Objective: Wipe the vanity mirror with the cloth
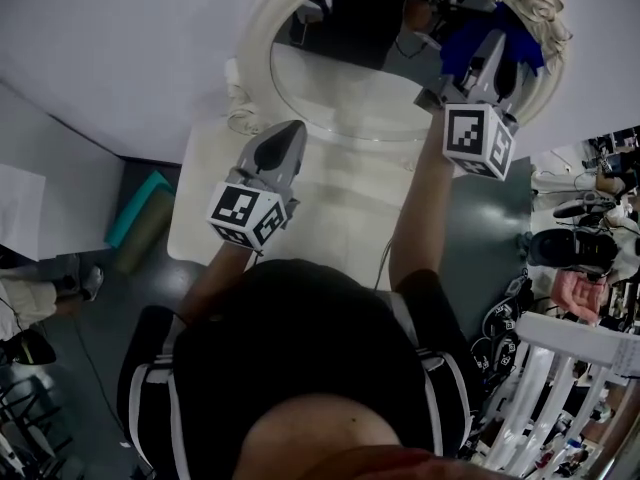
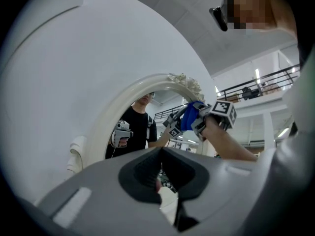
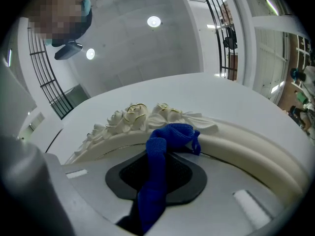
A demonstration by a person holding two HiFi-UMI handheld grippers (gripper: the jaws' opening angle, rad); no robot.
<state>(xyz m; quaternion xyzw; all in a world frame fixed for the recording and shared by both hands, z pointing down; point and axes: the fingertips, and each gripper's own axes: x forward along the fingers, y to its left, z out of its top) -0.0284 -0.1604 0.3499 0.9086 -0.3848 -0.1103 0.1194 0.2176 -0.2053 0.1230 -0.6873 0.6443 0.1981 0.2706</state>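
Observation:
The oval vanity mirror [image 1: 350, 83] in a cream carved frame [image 1: 255, 43] stands at the back of a white table [image 1: 205, 223]. My right gripper [image 1: 490, 48] is raised to the mirror's upper right, shut on a blue cloth [image 1: 522, 46]. In the right gripper view the cloth [image 3: 158, 154] runs up between the jaws and presses against the frame just under the carved roses [image 3: 140, 116]. My left gripper [image 1: 285, 140] hovers over the table in front of the mirror's lower left, jaws together with nothing in them. From the left gripper view [image 2: 160, 175] the right gripper [image 2: 197, 121] and the cloth [image 2: 189, 116] show at the glass.
A teal roll [image 1: 138, 208] lies on the dark floor left of the table. At the right are shoes, cables and a white rack [image 1: 560, 388]. A grey wall rises behind the mirror. The glass reflects the person holding both grippers.

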